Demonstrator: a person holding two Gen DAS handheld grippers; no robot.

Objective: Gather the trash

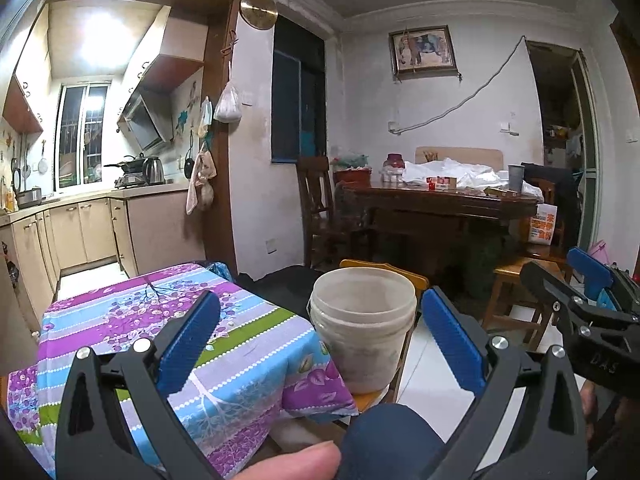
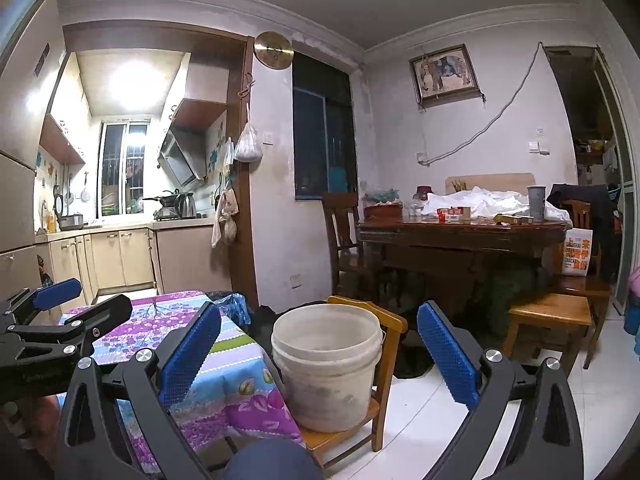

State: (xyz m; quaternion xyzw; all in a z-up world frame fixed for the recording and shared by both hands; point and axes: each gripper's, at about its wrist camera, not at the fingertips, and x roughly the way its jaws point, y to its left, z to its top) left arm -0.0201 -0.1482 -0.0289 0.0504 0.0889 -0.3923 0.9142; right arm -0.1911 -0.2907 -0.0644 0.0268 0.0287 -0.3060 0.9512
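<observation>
The tabletop (image 2: 224, 364) under its floral cloth shows no trash. Beside it the bucket (image 2: 326, 364) sits on a wooden chair (image 2: 390, 344) — likely the bin. Both the left claw (image 1: 320, 336) and right claw (image 2: 318, 344) are released, empty — seemingly the opening step; next, find trash.

White bucket (image 1: 363, 330) stands on a wooden chair (image 1: 404, 350) beside the floral tablecloth (image 1: 168, 332).

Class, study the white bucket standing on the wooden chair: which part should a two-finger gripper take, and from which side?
Grip the white bucket by its rim wall, coming from above, one finger inside and one outside. It stands upright with an open mouth, and its body looks too wide to span. The right gripper, open, already faces it.
</observation>
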